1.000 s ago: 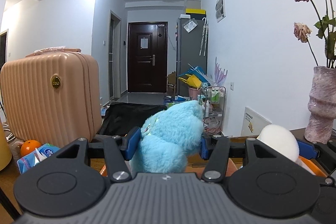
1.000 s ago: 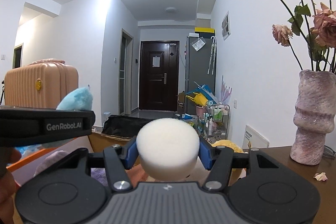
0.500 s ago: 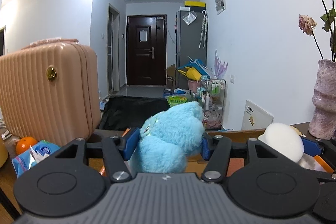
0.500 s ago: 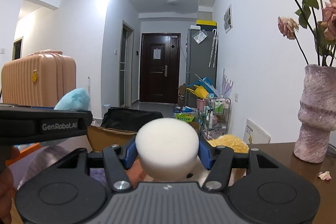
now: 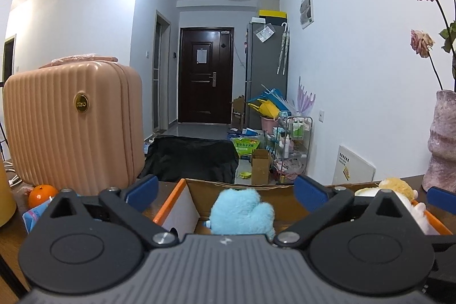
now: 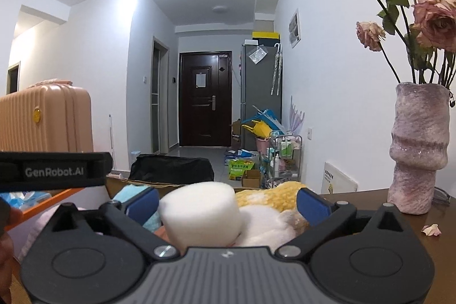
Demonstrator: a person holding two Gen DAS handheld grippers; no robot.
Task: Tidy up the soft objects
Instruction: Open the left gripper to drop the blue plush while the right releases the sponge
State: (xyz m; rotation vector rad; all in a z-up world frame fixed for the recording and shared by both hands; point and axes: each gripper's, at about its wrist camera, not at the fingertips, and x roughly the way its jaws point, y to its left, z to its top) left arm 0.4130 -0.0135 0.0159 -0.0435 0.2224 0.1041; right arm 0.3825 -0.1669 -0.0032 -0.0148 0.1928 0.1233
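My left gripper (image 5: pixel 225 188) hangs over a cardboard box with an orange rim (image 5: pixel 168 202). Its jaws are opening wide, and the blue plush toy (image 5: pixel 242 214) lies loose below them in the box, touching neither pad. My right gripper (image 6: pixel 228 202) is opening too. The white foam sponge (image 6: pixel 199 211) rests between its jaws on a white plush (image 6: pixel 265 227) and a yellow plush (image 6: pixel 268 197), free of the right pad. The blue plush (image 6: pixel 128 195) peeks out by the left pad. The left gripper's body (image 6: pixel 54 171) crosses the right wrist view at the left.
A pink ribbed suitcase (image 5: pixel 74 130) stands at the left, with an orange (image 5: pixel 42 193) and a tissue pack (image 5: pixel 34 215) in front of it. A pink vase of dried roses (image 6: pixel 417 150) stands at the right on the brown table (image 6: pixel 370 197), a fallen petal (image 6: pixel 430 230) beside it.
Both grippers went from shut to wide apart. The blue plush dropped out of the left jaws into the box. The white sponge sank from the right jaws onto the plush toys.
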